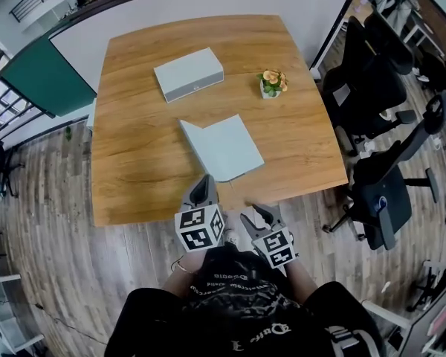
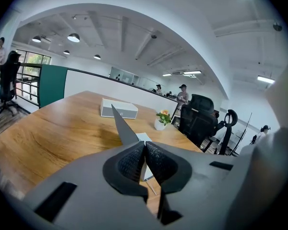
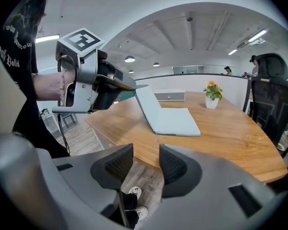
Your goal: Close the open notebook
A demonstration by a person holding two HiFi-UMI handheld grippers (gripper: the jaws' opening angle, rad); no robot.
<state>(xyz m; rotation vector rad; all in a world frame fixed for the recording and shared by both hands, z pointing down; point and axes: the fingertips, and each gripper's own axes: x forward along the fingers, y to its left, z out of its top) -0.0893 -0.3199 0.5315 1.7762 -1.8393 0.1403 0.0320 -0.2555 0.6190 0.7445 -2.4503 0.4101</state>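
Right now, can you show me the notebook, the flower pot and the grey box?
notebook (image 1: 230, 149), head view, on the half lying flat.
flower pot (image 1: 271, 80), head view, on the blossoms.
grey box (image 1: 188, 71), head view, on its top face.

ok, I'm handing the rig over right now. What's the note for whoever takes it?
Left hand-held gripper: shut on the left cover, which is lifted steeply.
Right hand-held gripper: open, empty, off the near edge of the table.
The notebook lies near that edge, with its right half flat.
Done: cover gripped and raised.
Left: fold it over onto the right half, then release.
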